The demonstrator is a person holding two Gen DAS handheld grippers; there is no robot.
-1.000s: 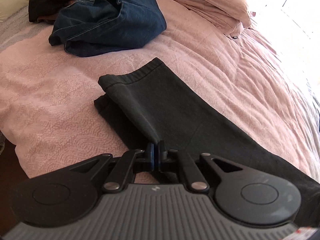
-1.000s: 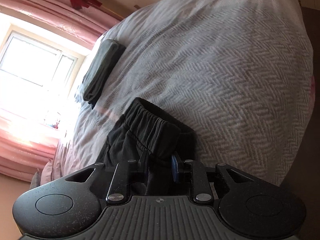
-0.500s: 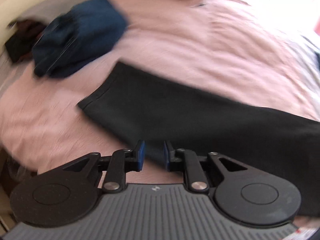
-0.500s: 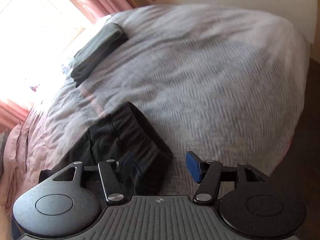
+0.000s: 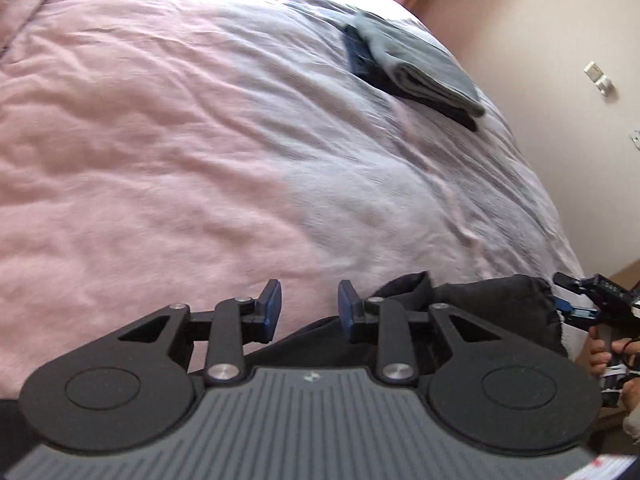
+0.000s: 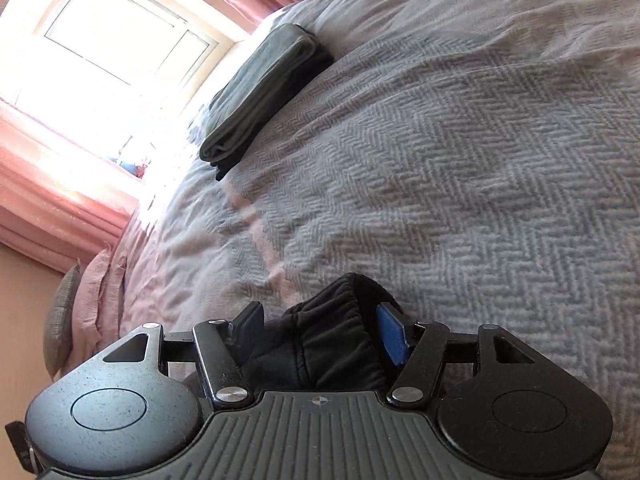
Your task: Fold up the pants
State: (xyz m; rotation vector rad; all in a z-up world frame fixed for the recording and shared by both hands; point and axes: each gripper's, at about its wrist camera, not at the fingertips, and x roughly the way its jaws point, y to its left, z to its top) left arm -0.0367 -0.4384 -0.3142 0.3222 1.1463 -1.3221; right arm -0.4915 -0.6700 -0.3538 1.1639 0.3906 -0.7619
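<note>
Bed (image 6: 460,152), black pants (image 6: 336,340) between right tool (image 6: 320,332) pads

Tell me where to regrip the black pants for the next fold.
Probably the elastic waistband: it's bunched into a thick ridge, standing between the right gripper's open jaws. Come from the near edge of the bed, along that gripper's line, and close across the ridge.

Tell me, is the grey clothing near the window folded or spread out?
Folded. The grey clothing lies as a compact, layered bundle with a rounded fold edge, on top of a darker folded piece on the bed.
</note>
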